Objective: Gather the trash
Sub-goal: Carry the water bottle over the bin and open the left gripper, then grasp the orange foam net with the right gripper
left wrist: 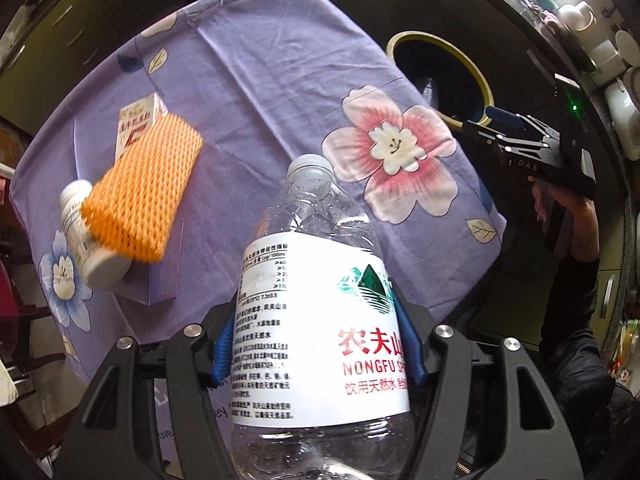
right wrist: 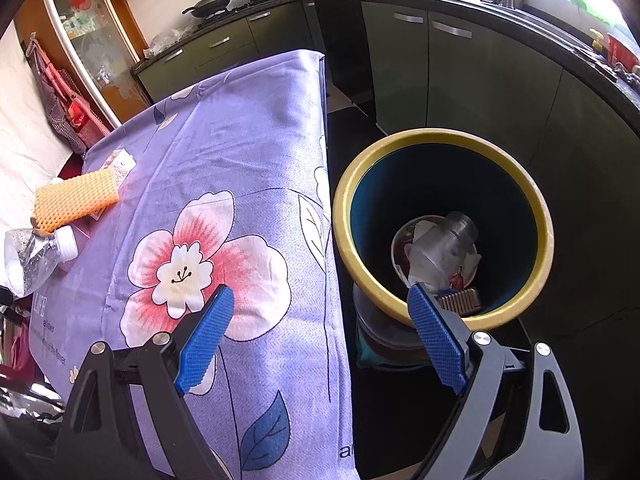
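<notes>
My left gripper is shut on a clear water bottle with a white label, its blue pads pressing both sides. The bottle hangs above the purple flowered tablecloth, cap pointing away. In the right wrist view the same bottle shows at the far left. An orange foam net lies on a small white bottle, beside a carton. My right gripper stands open with nothing in it, between the table edge and the yellow-rimmed bin.
The bin holds a plastic cup and other rubbish, and stands on the floor right of the table. Dark green cabinets run behind it under a cluttered counter. A hand holds the right gripper near the bin.
</notes>
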`<action>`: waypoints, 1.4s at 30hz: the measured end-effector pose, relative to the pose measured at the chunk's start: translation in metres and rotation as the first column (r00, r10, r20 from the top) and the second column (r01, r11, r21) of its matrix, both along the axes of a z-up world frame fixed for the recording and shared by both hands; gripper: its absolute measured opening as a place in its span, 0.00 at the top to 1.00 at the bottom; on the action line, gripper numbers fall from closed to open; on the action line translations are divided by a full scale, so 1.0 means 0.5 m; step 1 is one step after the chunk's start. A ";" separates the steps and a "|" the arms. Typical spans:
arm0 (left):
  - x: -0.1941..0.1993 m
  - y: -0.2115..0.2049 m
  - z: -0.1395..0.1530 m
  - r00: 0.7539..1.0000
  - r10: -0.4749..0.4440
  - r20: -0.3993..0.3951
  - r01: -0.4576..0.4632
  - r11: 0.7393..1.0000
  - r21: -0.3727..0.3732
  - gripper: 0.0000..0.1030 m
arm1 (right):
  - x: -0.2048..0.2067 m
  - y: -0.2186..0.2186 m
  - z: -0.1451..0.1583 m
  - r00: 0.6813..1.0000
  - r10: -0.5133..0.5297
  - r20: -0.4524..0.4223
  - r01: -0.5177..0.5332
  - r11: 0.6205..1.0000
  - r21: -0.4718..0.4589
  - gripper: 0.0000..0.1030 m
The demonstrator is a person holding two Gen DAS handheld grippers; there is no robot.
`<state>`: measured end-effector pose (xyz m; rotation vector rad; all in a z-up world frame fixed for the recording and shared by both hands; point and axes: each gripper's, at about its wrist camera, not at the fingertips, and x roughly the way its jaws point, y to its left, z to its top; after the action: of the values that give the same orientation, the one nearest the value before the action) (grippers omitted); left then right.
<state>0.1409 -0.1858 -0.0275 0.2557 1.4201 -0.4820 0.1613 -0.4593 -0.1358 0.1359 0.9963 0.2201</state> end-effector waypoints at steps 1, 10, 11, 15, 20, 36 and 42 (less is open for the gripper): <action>0.006 -0.017 0.007 1.000 -0.019 0.009 0.019 1.000 -0.013 0.40 | -0.009 -0.008 0.007 1.000 -0.010 0.007 0.010 1.000 0.000 0.15; 0.084 -0.227 0.021 0.979 -0.191 0.068 0.198 0.973 -0.118 0.40 | -0.102 -0.137 0.044 0.985 -0.163 0.057 0.164 0.986 -0.020 0.15; 0.094 -0.252 0.018 0.976 -0.209 0.064 0.215 0.968 -0.129 0.40 | -0.110 -0.154 0.043 0.982 -0.182 0.057 0.184 0.983 -0.016 0.15; 0.147 -0.356 -0.005 0.963 -0.261 0.066 0.268 0.950 -0.157 0.40 | -0.139 -0.208 0.031 0.968 -0.247 0.043 0.247 0.969 -0.005 0.15; 0.220 -0.466 -0.059 0.955 -0.290 0.056 0.296 0.942 -0.162 0.40 | -0.160 -0.245 0.008 0.956 -0.292 0.016 0.292 0.956 0.014 0.15; 0.315 -0.496 -0.093 0.976 -0.163 0.146 0.207 0.903 -0.378 0.15 | -0.171 -0.252 -0.008 0.953 -0.302 -0.008 0.303 0.952 0.040 0.15; 0.218 -0.387 -0.008 0.952 -0.139 0.272 0.255 0.852 -0.457 0.11 | -0.159 -0.227 -0.013 0.962 -0.273 -0.011 0.273 0.961 0.051 0.15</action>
<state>0.2497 -0.3794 -0.0317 0.0435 1.0063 -0.9359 0.0820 -0.5730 -0.1422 0.3196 0.9645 -0.0068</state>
